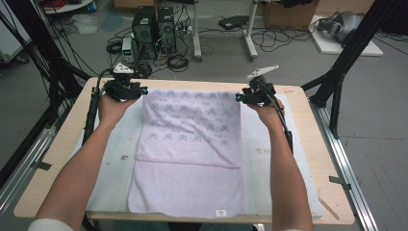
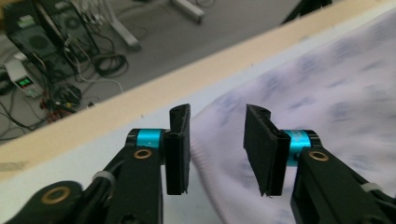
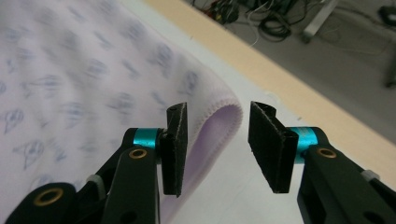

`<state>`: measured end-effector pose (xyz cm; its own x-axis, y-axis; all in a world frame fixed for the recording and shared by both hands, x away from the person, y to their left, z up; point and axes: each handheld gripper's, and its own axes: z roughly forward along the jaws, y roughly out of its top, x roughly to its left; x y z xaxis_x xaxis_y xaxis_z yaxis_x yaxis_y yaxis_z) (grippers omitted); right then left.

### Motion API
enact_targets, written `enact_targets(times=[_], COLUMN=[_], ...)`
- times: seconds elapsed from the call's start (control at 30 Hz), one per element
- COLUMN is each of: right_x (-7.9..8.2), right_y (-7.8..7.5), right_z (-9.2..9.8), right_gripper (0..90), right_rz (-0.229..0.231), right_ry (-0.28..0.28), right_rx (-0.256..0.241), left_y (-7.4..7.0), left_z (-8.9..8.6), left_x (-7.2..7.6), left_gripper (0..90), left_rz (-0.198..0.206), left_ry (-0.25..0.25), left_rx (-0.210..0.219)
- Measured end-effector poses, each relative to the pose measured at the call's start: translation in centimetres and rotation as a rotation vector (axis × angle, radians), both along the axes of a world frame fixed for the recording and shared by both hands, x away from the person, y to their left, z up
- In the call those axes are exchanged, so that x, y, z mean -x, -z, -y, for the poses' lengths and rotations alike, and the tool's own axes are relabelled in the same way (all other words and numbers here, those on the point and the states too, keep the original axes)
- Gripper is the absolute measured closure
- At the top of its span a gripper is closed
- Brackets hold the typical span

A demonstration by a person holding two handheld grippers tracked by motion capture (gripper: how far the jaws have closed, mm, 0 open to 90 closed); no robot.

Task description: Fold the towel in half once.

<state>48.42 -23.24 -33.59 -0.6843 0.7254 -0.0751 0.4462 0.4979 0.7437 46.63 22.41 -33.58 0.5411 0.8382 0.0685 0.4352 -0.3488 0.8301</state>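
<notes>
I see a pale purple towel (image 1: 190,149) lying flat on the white mat (image 1: 113,159) that covers the wooden bench (image 1: 67,139). The towel is folded over itself, so the far part with little blue pictures lies on top of the plain near part. A small white tag (image 1: 221,212) sits at its near edge.

My left claw (image 1: 143,90) is at the far left corner of the towel. From the left gripper view, the left claw (image 2: 217,140) is released, its two black jaws apart, and the towel's edge (image 2: 219,163) runs in the gap between them. I cannot tell if a jaw touches the cloth.

My right claw (image 1: 237,97) is at the far right corner. From the right gripper view, the right claw (image 3: 217,140) is released too. The towel's curled corner (image 3: 219,116) stands up between the jaws, just beside the left jaw.

Past the bench, black computer boxes (image 1: 154,31) and cables stand on the grey floor (image 1: 288,57).
</notes>
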Motion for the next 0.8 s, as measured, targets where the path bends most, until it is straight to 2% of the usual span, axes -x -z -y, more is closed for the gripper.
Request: enact_targets(times=[0.1,0.17,0.2,0.27,0.33,0.37,0.43,0.53,0.6,0.73,0.8], right_x=[0.9,1.6,1.9,2.5,3.9,4.4,5.6,7.3,8.4,10.5,11.4], right_y=[1.4,2.0,2.2,2.4,2.3,2.4,2.7,3.3,3.7,4.7,5.3], right_z=[0.2,0.3,0.3,0.2,0.0,0.1,0.1,0.2,0.1,0.1,0.0], right_gripper=[54.7,53.8,50.7,50.1,51.8,51.8,51.8,51.8,52.0,53.0,53.6], right_rz=[-0.026,-0.042,-0.068,-0.138,-0.088,-0.08,-0.083,-0.076,-0.069,-0.071,-0.078], right_ry=[-0.014,-0.033,-0.039,-0.067,-0.09,-0.102,-0.117,-0.136,-0.151,-0.192,-0.205], right_rx=[-0.006,-0.02,-0.015,-0.035,-0.028,-0.056,-0.07,-0.085,-0.079,-0.076,-0.074], left_y=[1.3,2.1,2.5,3.0,3.5,3.7,4.1,4.8,5.3,6.6,7.1], left_z=[-0.6,-0.7,-0.8,-0.9,-1.0,-1.1,-1.3,-1.6,-1.7,-1.8,-1.7], left_x=[1.0,1.9,2.4,3.2,4.2,4.7,5.6,7.4,8.5,10.7,11.4], left_gripper=[58.9,58.1,57.3,55.6,54.3,54.3,53.6,51.5,51.0,50.5,51.2], left_rz=[-0.02,-0.029,-0.032,-0.047,-0.051,-0.05,-0.05,-0.06,-0.061,-0.07,-0.099], left_ry=[0.018,0.037,0.047,0.072,0.094,0.102,0.115,0.136,0.153,0.189,0.211], left_rx=[0.009,-0.012,-0.007,-0.023,-0.021,-0.021,-0.027,-0.012,-0.005,-0.012,-0.034])
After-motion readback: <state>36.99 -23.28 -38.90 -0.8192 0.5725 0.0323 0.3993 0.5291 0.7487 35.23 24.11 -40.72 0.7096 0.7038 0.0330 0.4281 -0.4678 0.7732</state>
